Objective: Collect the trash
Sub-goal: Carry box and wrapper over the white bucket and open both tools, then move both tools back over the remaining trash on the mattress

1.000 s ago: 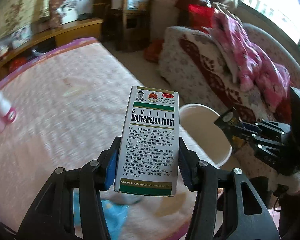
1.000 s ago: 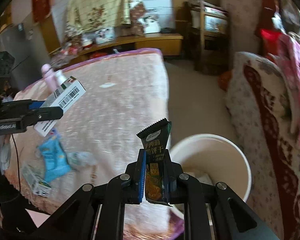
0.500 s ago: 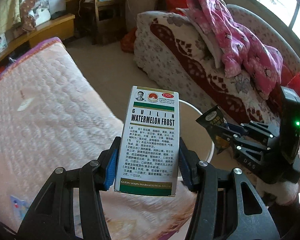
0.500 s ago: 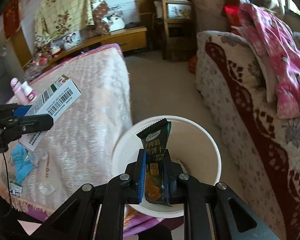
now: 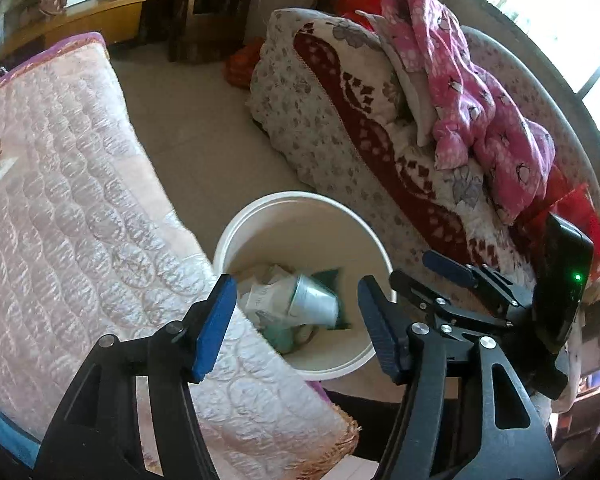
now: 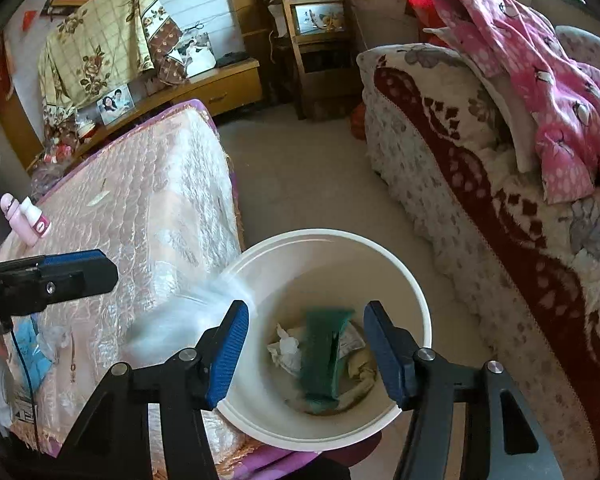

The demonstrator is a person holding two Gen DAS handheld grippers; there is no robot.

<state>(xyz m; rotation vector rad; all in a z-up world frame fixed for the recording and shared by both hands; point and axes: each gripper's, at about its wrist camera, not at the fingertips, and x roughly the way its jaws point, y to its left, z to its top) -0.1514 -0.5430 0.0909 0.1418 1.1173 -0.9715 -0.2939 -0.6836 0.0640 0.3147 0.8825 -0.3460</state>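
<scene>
Two claws hang over the white bucket [image 6: 416, 292], and I read both as released, jaws opening with nothing between the pads. Below my left gripper [image 5: 296, 320] a blurred white box [image 5: 312, 304] lies among the litter inside the bucket. Below my right gripper [image 6: 304, 344] a blurred green wrapper [image 6: 324, 352] sits inside it, clear of both pads. The pink mattress [image 6: 148, 216] lies left of both claws, the bucket just beside its corner
</scene>
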